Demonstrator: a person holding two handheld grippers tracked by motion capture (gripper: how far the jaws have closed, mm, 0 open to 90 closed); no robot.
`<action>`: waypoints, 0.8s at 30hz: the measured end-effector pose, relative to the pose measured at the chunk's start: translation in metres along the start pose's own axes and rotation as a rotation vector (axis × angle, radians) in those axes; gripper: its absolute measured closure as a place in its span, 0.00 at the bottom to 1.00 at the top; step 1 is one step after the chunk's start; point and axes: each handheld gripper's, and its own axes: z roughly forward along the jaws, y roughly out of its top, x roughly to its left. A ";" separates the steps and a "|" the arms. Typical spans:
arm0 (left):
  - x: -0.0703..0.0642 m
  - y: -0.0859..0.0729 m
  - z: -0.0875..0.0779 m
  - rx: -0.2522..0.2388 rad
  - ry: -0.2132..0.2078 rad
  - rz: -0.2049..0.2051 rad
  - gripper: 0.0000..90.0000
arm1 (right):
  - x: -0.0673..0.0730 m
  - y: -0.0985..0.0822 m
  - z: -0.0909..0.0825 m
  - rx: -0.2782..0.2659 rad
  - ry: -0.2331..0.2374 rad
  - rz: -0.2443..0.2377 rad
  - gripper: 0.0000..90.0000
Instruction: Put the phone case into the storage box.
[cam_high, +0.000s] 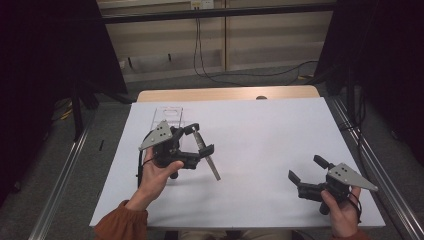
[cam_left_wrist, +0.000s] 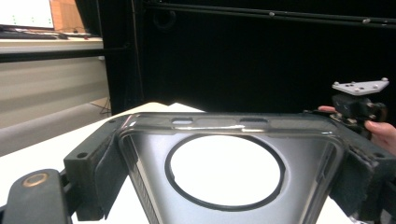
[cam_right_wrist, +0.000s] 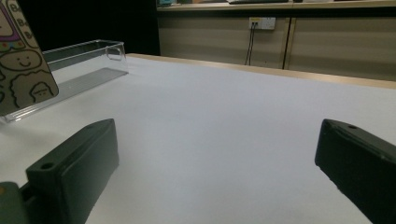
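Note:
My left gripper (cam_high: 201, 138) is shut on a phone case (cam_high: 212, 166), held tilted above the white table cover left of centre. In the left gripper view the case (cam_left_wrist: 154, 154) is clear grey with a dark ring and spans the gap between the pads (cam_left_wrist: 100, 172). My right gripper (cam_high: 305, 168) rests open near the front right, with nothing between its jaws (cam_right_wrist: 215, 163). It also appears far off in the left gripper view (cam_left_wrist: 359, 100). A cartoon-printed panel (cam_right_wrist: 18, 60) shows at the left edge of the right gripper view. I cannot tell whether it is the same case.
A clear plastic tray (cam_high: 168, 116) lies behind the left gripper, and its wall (cam_right_wrist: 84, 53) is seen in the right gripper view. The white cover (cam_high: 270, 135) spans the table, with a wooden edge (cam_high: 225, 93) at the back. Metal rails run along both sides.

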 end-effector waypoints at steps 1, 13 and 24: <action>0.000 0.001 -0.001 -0.004 0.028 -0.002 0.13 | 0.000 -0.001 -0.002 0.005 0.002 -0.006 0.00; 0.008 0.005 -0.010 -0.007 0.097 -0.019 0.13 | -0.012 -0.003 -0.019 -0.005 -0.034 0.004 0.00; 0.025 0.010 -0.019 -0.006 0.212 -0.037 0.13 | -0.011 -0.003 -0.018 -0.010 -0.017 -0.017 0.00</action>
